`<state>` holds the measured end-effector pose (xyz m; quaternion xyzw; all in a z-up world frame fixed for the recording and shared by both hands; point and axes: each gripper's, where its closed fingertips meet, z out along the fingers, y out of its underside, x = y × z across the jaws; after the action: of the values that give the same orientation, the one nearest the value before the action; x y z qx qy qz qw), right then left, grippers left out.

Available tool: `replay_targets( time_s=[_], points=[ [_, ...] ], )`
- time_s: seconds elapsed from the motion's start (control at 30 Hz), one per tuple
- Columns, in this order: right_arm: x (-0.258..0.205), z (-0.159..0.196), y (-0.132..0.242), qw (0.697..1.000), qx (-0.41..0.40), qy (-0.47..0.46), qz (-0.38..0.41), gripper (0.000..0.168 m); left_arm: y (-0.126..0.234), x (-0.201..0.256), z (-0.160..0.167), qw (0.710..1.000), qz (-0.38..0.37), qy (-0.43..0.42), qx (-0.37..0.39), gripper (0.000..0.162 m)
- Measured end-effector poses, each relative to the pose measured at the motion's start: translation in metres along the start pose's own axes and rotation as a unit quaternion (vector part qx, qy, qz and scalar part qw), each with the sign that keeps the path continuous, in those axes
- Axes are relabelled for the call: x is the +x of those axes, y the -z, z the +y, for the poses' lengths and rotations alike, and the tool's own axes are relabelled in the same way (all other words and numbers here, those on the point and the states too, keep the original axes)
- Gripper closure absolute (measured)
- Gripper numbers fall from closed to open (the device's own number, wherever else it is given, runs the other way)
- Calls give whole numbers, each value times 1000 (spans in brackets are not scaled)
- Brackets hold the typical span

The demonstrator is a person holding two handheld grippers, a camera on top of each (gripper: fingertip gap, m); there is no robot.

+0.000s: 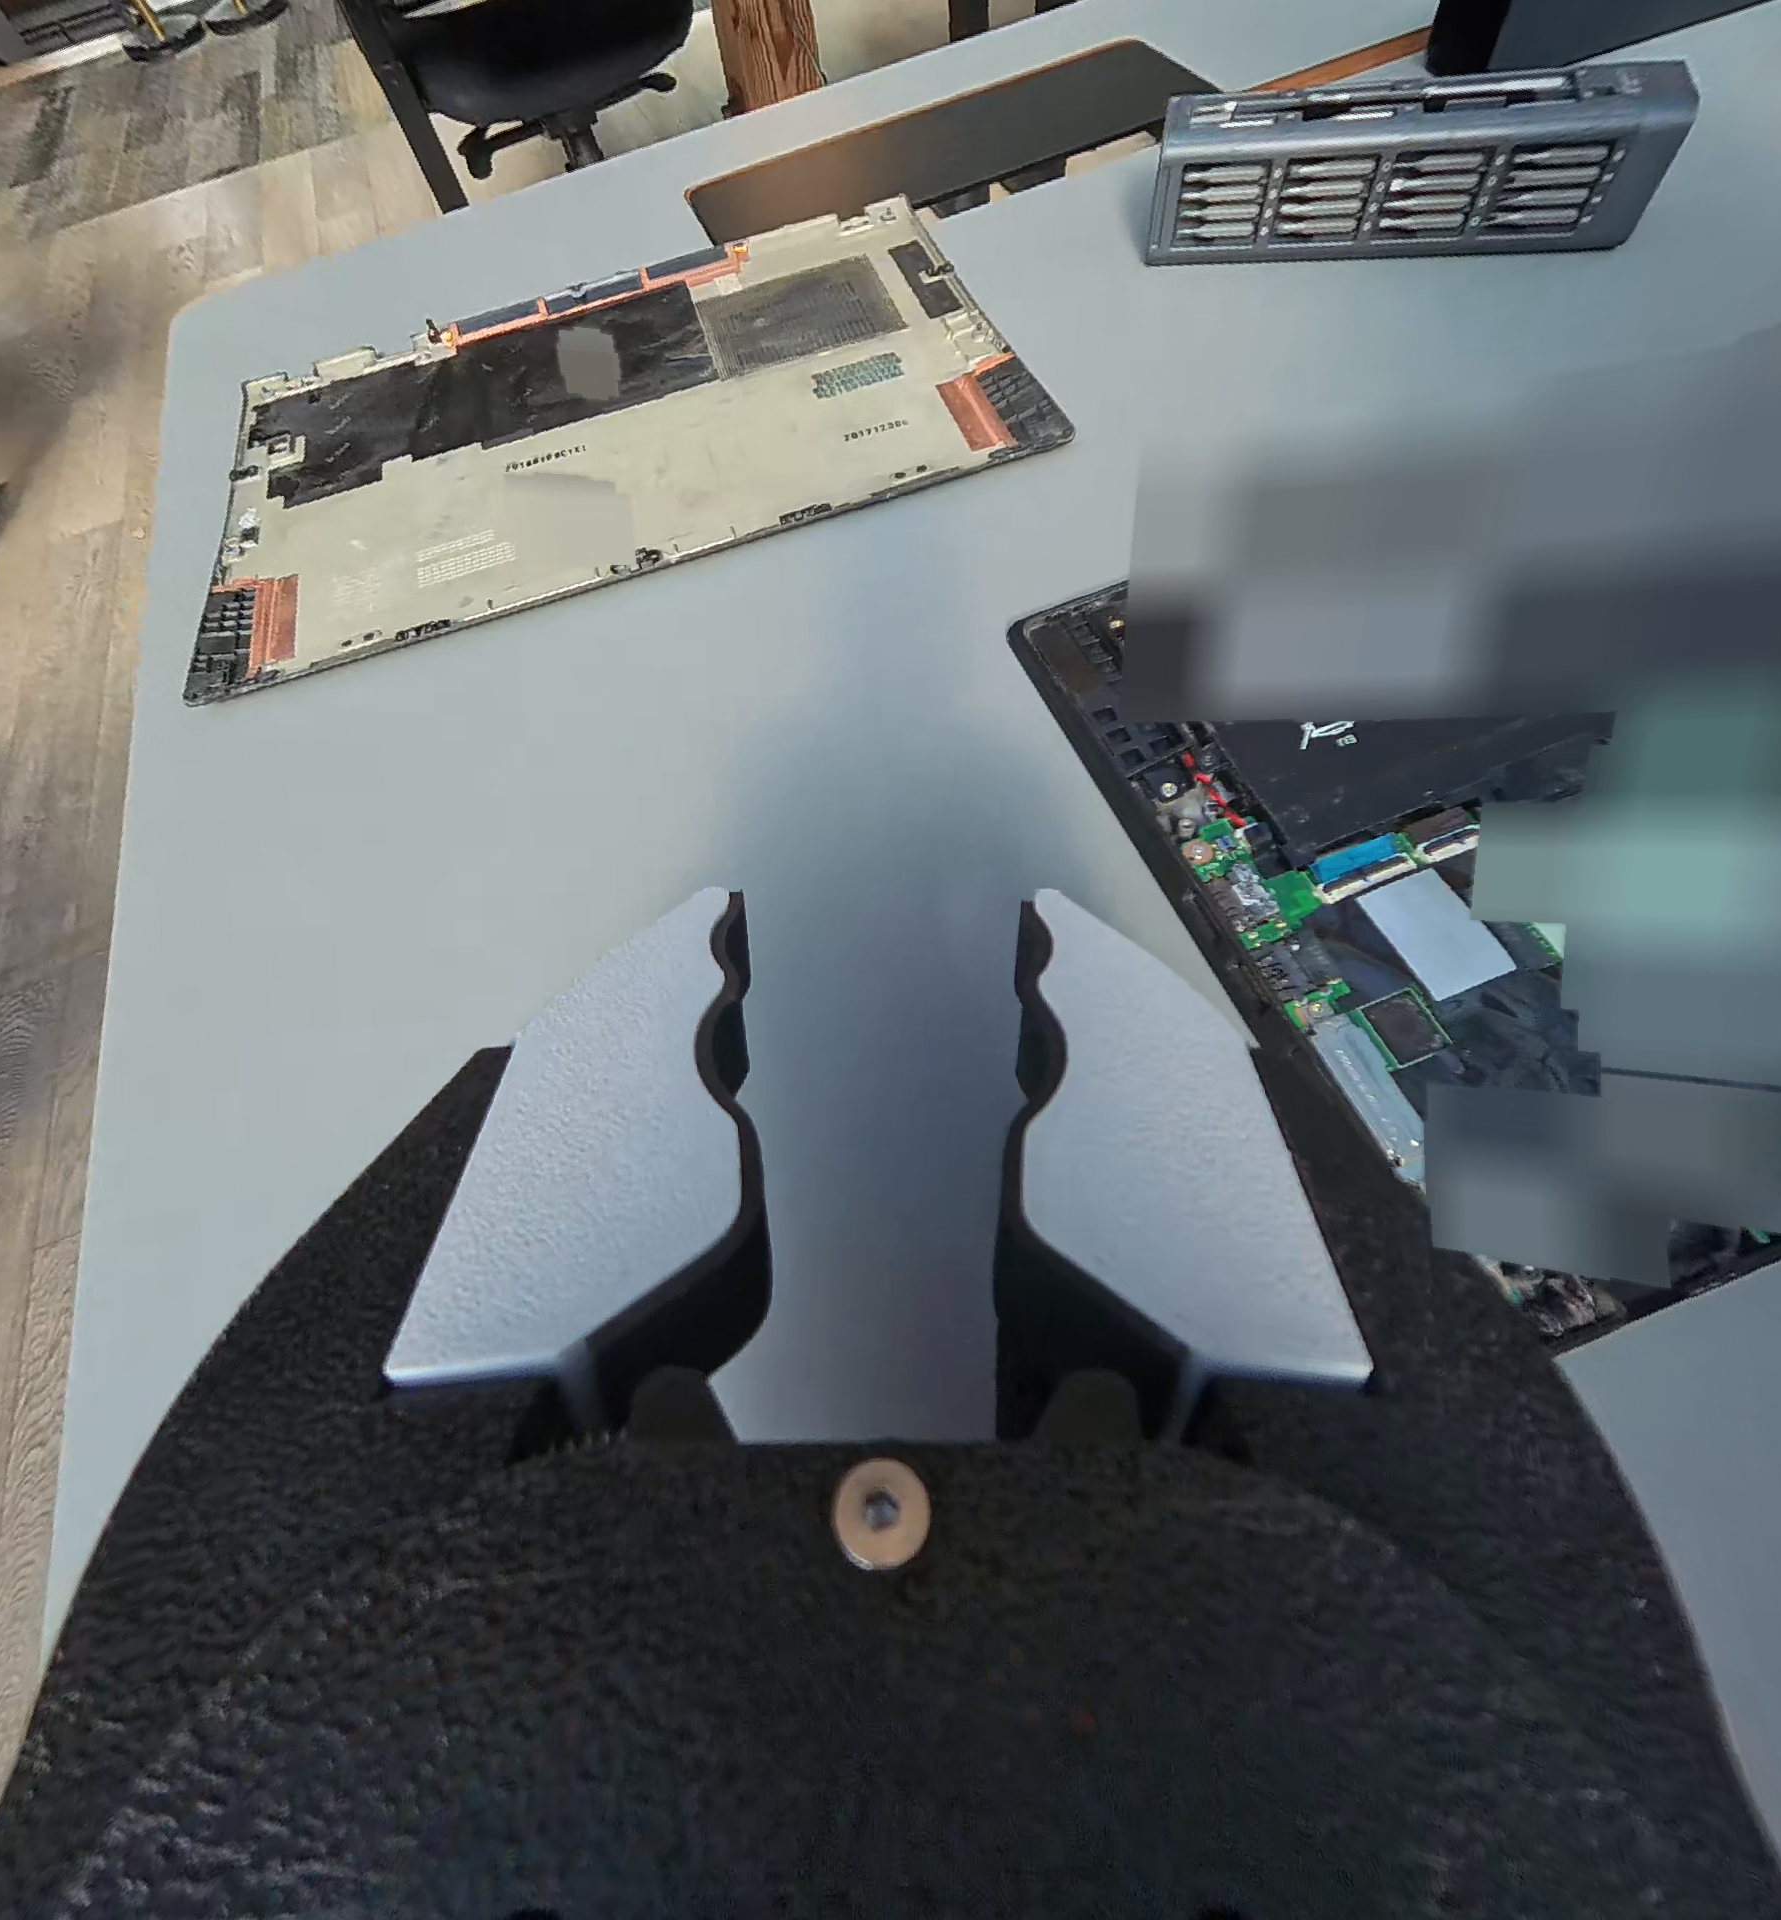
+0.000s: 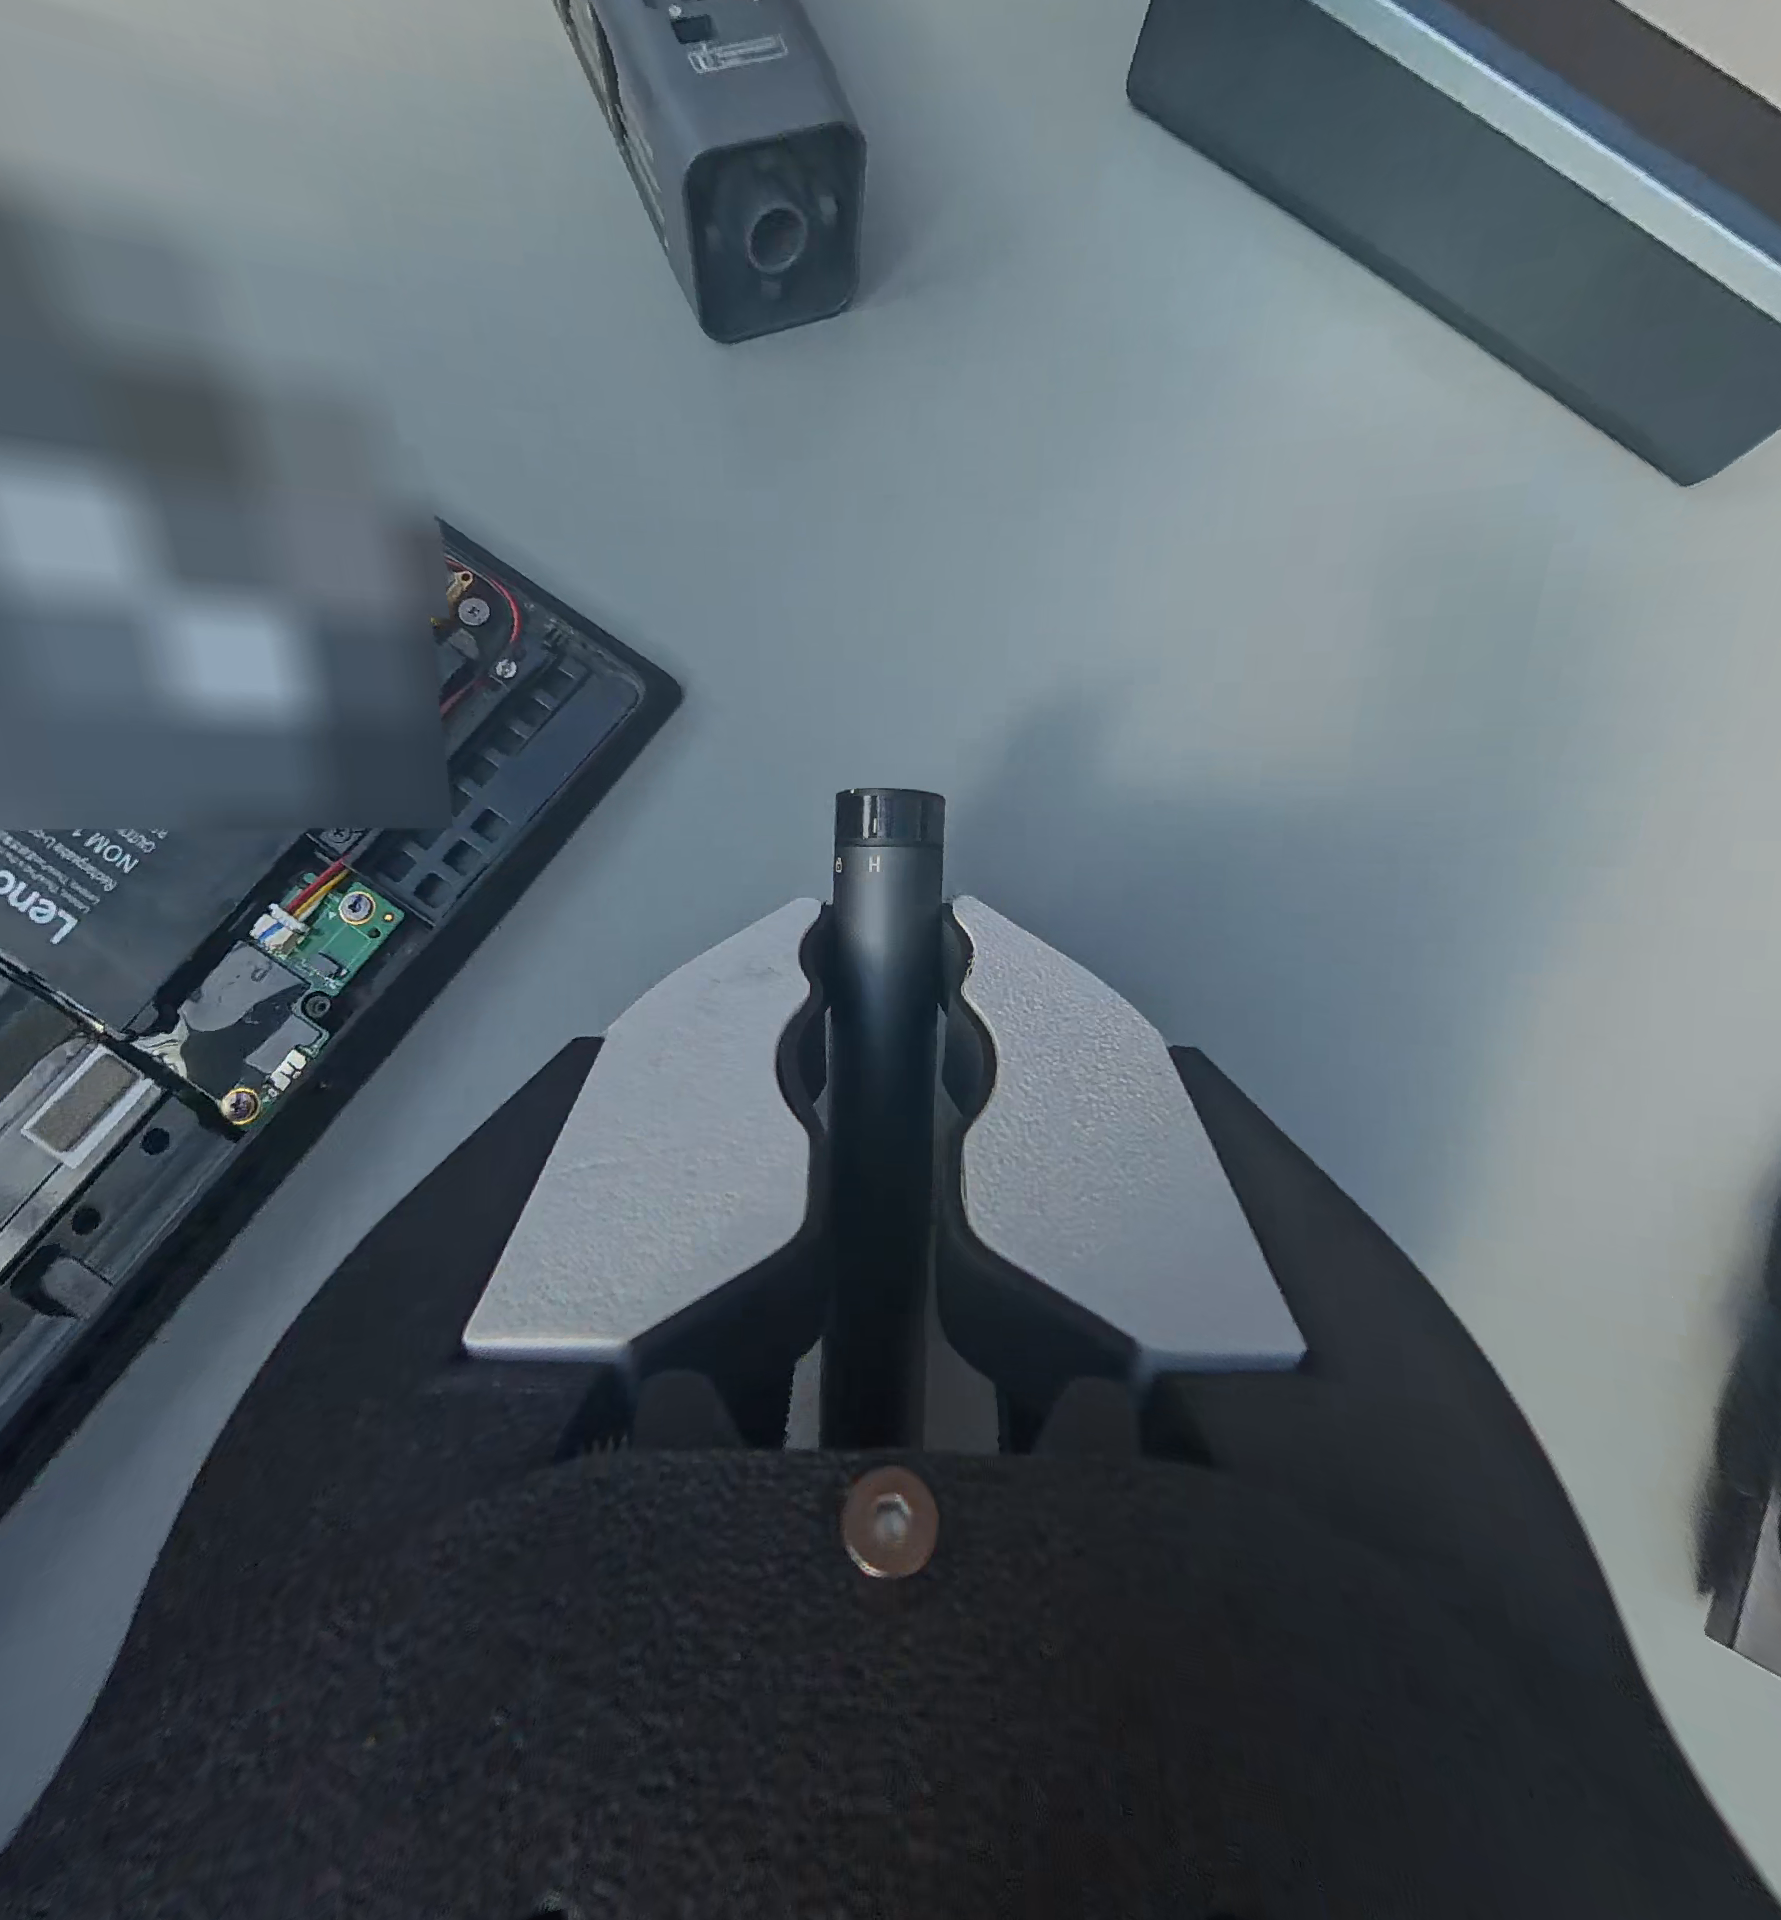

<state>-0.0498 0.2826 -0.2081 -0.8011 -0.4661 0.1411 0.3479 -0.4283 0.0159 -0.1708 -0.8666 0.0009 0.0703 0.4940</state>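
Right tongs [image 2: 886, 914] around black cylinder [image 2: 881, 1091]

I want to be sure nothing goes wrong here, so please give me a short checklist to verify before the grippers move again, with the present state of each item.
1. Right gripper grips the black cylindrical tool between both fingers: ok.
2. Tool lies straight along the fingers, its end past the fingertips: ok.
3. Whether a bit sits in the tool's end: cannot tell.
4. Left gripper open and empty above the grey table: ok.
5. Opened laptop lies right of the left gripper, apart from it: ok.
6. Removed bottom cover and bit case lie away from both grippers: ok.
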Motion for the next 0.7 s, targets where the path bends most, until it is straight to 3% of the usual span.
replay_targets(
  time_s=[0.4, 0.57, 0.7],
  points=[
    [2, 17, -8, 997, -48, 47, 41, 150, -8, 1, 4, 1000, 21, 13, -8, 111],
    [-2, 15, -7, 998, -49, 28, 13, 126, -5, 3, 3, 999, 28, 26, -9, 111],
    [1, 4, 5, 999, -18, 21, 17, 122, 1, 0, -2, 999, 21, 28, -4, 111]
  ],
)
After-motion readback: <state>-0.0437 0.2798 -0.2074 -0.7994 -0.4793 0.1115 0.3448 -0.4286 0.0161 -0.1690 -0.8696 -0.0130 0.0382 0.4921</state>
